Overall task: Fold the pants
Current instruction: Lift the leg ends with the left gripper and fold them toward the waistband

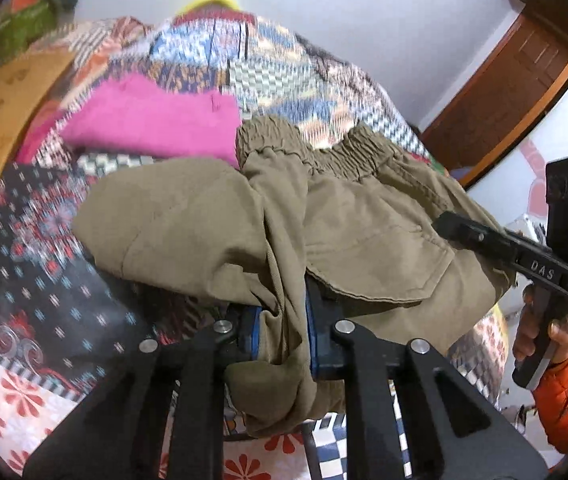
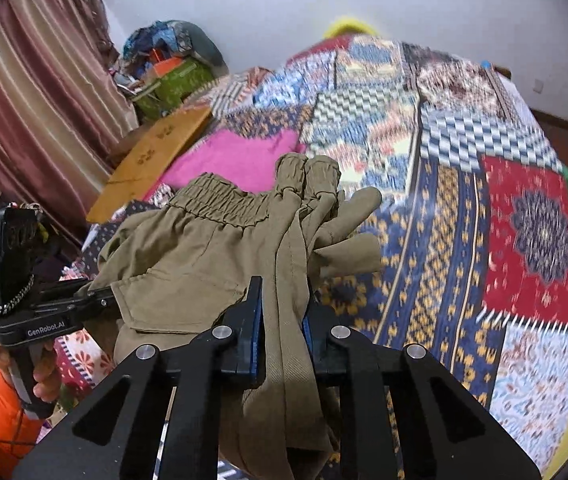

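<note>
Olive pants (image 1: 363, 232) hang bunched over a patchwork quilt, raised at the near end. In the left wrist view my left gripper (image 1: 284, 332) is shut on a gathered fold of the pants beside the back pocket. My right gripper (image 1: 443, 226) comes in from the right and pinches the cloth's edge. In the right wrist view the pants (image 2: 188, 248) show the elastic waistband (image 2: 220, 200) and both leg cuffs (image 2: 307, 172) lying together. There my right gripper (image 2: 284, 320) is shut on a thick fold of fabric. The left gripper (image 2: 100, 296) grips the pocket side at the left.
The patchwork quilt (image 2: 443, 220) covers a bed. A folded pink garment (image 1: 152, 120) lies just beyond the pants. A cardboard sheet (image 2: 156, 148) leans at the bed's left edge, with a curtain (image 2: 24, 100) and a pile of bags (image 2: 168, 68) behind. A wooden door (image 1: 503, 92) stands at the right.
</note>
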The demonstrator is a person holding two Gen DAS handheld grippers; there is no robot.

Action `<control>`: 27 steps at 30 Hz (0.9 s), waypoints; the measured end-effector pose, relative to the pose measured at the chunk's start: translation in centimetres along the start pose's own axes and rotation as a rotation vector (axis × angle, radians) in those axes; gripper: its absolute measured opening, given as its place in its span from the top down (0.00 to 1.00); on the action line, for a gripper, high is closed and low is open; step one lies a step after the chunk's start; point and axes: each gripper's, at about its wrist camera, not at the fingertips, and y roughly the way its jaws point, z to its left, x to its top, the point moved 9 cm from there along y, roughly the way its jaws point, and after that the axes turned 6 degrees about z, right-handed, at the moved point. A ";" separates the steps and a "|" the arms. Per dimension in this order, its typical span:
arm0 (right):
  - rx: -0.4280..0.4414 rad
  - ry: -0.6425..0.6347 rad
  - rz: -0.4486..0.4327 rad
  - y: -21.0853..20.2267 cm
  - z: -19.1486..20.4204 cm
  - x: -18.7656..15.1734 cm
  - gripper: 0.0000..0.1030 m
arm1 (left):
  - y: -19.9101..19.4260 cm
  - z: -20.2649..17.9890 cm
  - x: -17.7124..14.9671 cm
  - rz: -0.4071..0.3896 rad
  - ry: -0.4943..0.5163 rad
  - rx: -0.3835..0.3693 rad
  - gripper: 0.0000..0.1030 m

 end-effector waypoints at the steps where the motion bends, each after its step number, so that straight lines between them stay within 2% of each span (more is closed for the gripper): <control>1: 0.001 -0.006 -0.012 -0.2 0.2 0.5 0.86 | -0.5 0.1 0.5 -0.013 -0.001 -0.003 0.84; 9: 0.002 -0.082 -0.117 -0.6 3.0 6.4 0.86 | -4.0 2.1 7.5 -0.145 0.004 0.029 0.84; 15: 0.005 -0.120 -0.165 1.7 4.5 11.1 0.86 | -5.0 5.9 13.1 -0.223 -0.011 0.051 0.84; 21: 0.003 -0.130 -0.192 6.1 5.2 15.4 0.86 | -3.4 11.0 18.5 -0.247 -0.009 0.118 0.84; 27: 0.011 -0.076 -0.170 12.6 4.3 17.8 0.86 | 0.7 16.5 22.5 -0.206 -0.023 0.171 0.84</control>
